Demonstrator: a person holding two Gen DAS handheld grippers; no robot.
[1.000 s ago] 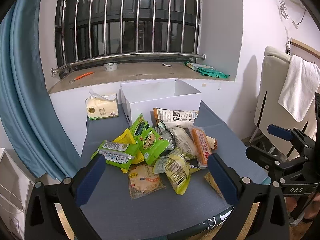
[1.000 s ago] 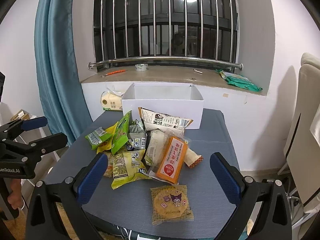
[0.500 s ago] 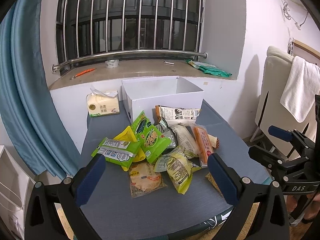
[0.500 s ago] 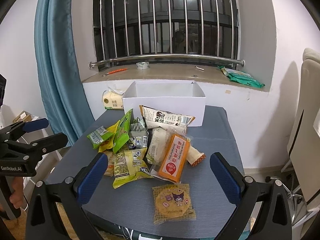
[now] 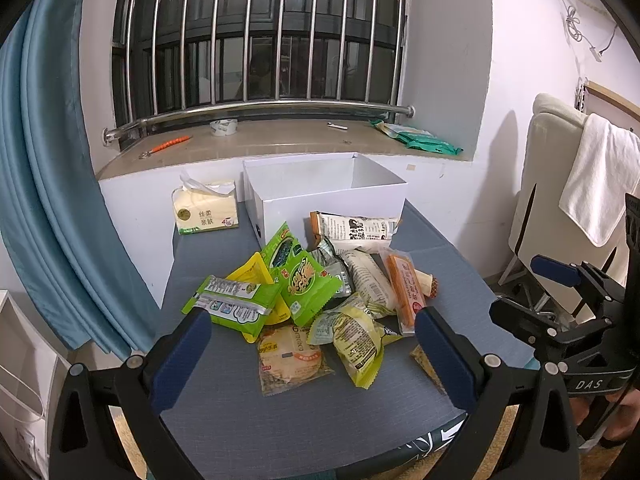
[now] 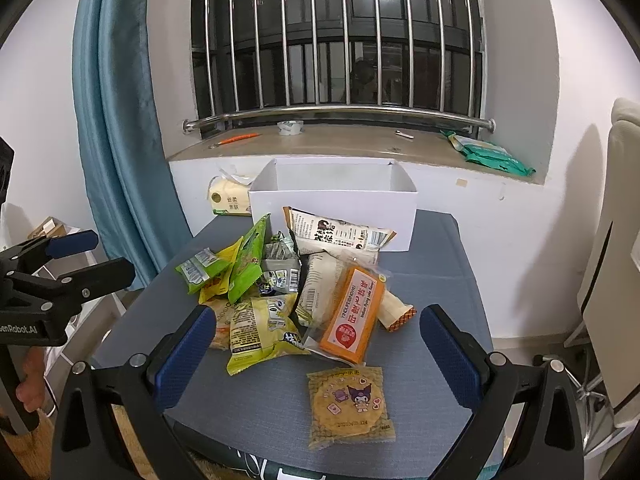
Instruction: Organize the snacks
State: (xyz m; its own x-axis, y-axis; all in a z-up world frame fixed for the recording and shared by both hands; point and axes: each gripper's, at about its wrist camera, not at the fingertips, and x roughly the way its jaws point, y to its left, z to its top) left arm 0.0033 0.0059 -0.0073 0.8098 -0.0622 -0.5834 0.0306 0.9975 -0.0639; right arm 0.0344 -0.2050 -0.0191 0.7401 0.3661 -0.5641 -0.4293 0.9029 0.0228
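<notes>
A heap of snack packets lies mid-table in front of an empty white box point(image 5: 326, 192) point(image 6: 334, 204). It holds green packets point(image 5: 304, 280) point(image 6: 246, 264), a yellow-green packet point(image 5: 356, 346) point(image 6: 260, 330), an orange bar point(image 5: 404, 292) point(image 6: 354, 314), a white and black bag point(image 5: 354, 230) point(image 6: 340, 236) and a round cracker pack point(image 5: 290, 356). A cartoon cookie pack point(image 6: 350, 406) lies alone nearest me. My left gripper point(image 5: 312, 360) is open and empty above the table's near edge. My right gripper point(image 6: 316, 356) is open and empty above the cookie pack.
The grey table point(image 5: 432, 256) point(image 6: 436, 248) stands against a wall under a barred window. A tissue pack point(image 5: 206, 212) point(image 6: 230, 200) sits left of the box. A blue curtain point(image 5: 44, 184) hangs at the left. A chair with a towel point(image 5: 600, 184) stands at the right.
Both grippers have risen slightly, so the table and snacks sit a little lower in both views. Both stay open and nothing on the table has moved.
</notes>
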